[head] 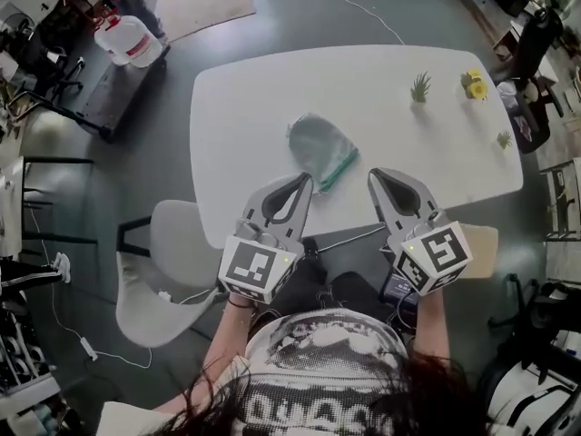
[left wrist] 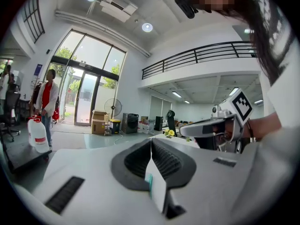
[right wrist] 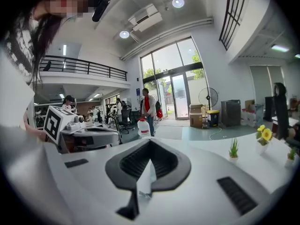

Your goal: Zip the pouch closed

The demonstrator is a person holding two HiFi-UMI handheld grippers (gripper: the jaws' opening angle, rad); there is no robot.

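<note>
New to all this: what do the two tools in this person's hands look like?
The left hand-held gripper and right hand-held gripper are pale grey plastic shells tapering to a point, with black ribbed lining around a teardrop opening. Each carries a white cube with black square markers at its back. The person wears a white top with black print.

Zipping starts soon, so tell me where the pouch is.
In the head view, the pouch lies on the white table, just beyond the tip of the left gripper.
</note>
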